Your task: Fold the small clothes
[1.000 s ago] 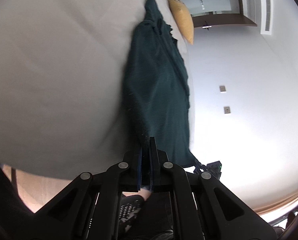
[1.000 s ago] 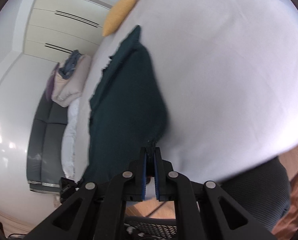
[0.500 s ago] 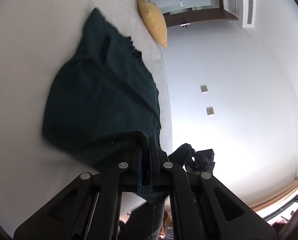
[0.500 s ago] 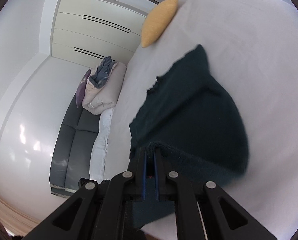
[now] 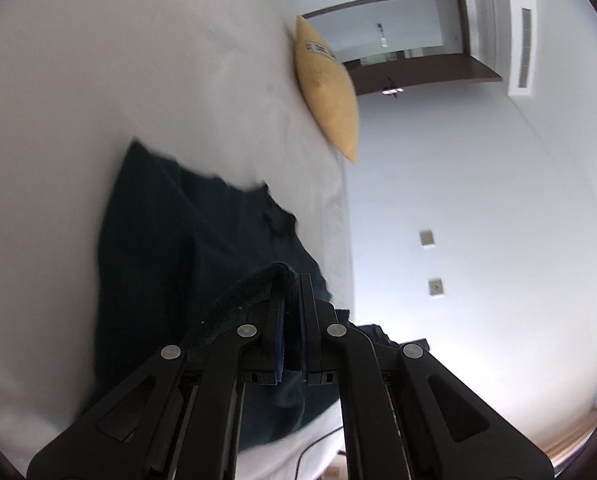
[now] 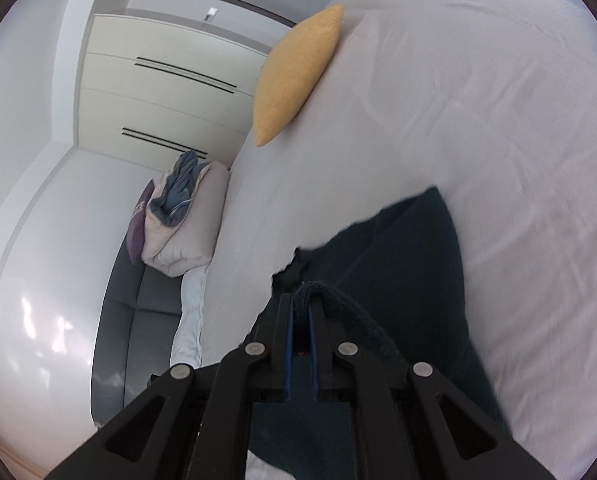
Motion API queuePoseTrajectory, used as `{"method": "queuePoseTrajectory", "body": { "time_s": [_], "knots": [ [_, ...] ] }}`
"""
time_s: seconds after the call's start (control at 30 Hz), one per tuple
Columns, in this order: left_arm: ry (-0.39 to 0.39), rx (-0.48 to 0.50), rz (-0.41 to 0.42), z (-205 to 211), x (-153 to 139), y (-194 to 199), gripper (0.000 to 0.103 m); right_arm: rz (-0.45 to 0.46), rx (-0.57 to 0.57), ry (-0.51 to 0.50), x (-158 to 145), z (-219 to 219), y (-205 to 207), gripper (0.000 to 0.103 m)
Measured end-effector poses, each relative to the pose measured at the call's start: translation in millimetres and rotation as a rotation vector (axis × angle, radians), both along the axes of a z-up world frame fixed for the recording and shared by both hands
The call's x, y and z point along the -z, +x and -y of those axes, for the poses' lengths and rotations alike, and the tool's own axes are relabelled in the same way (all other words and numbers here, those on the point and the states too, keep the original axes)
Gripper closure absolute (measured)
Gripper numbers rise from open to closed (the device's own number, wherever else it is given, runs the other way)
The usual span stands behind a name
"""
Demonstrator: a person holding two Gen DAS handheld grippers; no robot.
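Currently, my left hand-held gripper (image 5: 292,280) is clamped on a hem of the dark green garment (image 5: 186,248), with both jaws pressed together on the cloth and the pinched edge rising in a ridge toward 10 o'clock from the fingertips. My right hand-held gripper (image 6: 300,300) is likewise clamped on another hem of the same dark green garment (image 6: 410,264), and the gripped edge curls away toward 4 o'clock from its fingertips. The garment lies spread on the white bed (image 5: 138,80), its far edge ragged in outline and blurred in both views, while the near portion is lifted at the two gripped points. In the left wrist view, a yellow cushion (image 5: 330,88) rests on the bed at 1 o'clock from the garment, well apart from it. In the right wrist view, the yellow cushion (image 6: 294,76) sits at 11 o'clock from the garment, near the bed (image 6: 478,100) edge. Beside the bed at 9 o'clock in that view stands a grey sofa (image 6: 126,320) carrying a folded pile of bedding (image 6: 178,220). White wardrobe doors (image 6: 158,80) stand behind the sofa.
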State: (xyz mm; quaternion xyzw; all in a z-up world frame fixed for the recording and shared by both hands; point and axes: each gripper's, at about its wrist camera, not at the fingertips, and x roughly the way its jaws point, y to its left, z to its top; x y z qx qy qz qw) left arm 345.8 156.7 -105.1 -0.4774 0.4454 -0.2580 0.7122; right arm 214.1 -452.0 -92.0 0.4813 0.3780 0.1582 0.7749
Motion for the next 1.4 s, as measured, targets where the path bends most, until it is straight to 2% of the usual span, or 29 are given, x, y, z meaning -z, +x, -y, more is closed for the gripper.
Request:
{"method": "queuePoseTrajectory", "body": {
  "time_s": [0.13, 0.37, 0.7, 0.87, 0.93, 0.97, 1.0, 1.03, 1.07, 1.1, 1.17, 1.27, 1.4],
  "knots": [
    [0.023, -0.030, -0.023, 1, 17, 33, 0.099, -0.032, 0.019, -0.015, 16, 2, 27, 0.095],
    [0.009, -0.081, -0.052, -8, 40, 69, 0.099, -0.084, 0.087, -0.005, 40, 20, 56, 0.095],
    [-0.024, -0.147, -0.120, -31, 77, 80, 0.099, -0.119, 0.104, -0.034, 51, 17, 81, 0.095],
    [-0.036, -0.142, -0.145, -39, 89, 82, 0.097, -0.148, 0.126, -0.032, 62, 23, 80, 0.093],
    [-0.040, -0.134, -0.163, -43, 91, 82, 0.095, -0.151, 0.140, -0.021, 66, 26, 77, 0.090],
    [-0.041, -0.141, -0.169, -50, 89, 74, 0.093, -0.148, 0.151, -0.014, 67, 28, 76, 0.077],
    [-0.048, -0.161, -0.168, -56, 89, 72, 0.086, -0.132, 0.165, 0.005, 66, 31, 74, 0.064],
    [-0.068, -0.188, -0.161, -65, 88, 67, 0.069, -0.118, 0.177, 0.018, 65, 33, 73, 0.059],
    [-0.076, -0.209, -0.157, -71, 86, 66, 0.051, -0.118, 0.196, 0.000, 62, 35, 70, 0.049],
    [-0.071, -0.246, -0.155, -79, 83, 64, 0.013, -0.117, 0.206, -0.016, 59, 36, 69, 0.047],
    [-0.068, -0.304, -0.121, -94, 75, 58, 0.011, -0.111, 0.211, -0.029, 55, 38, 67, 0.047],
    [-0.033, -0.277, -0.119, -94, 65, 56, 0.011, -0.107, 0.235, -0.072, 45, 40, 61, 0.045],
    [0.046, -0.172, -0.052, -66, 45, 48, 0.011, -0.062, 0.218, -0.122, 27, 33, 44, 0.045]
  ]
}}
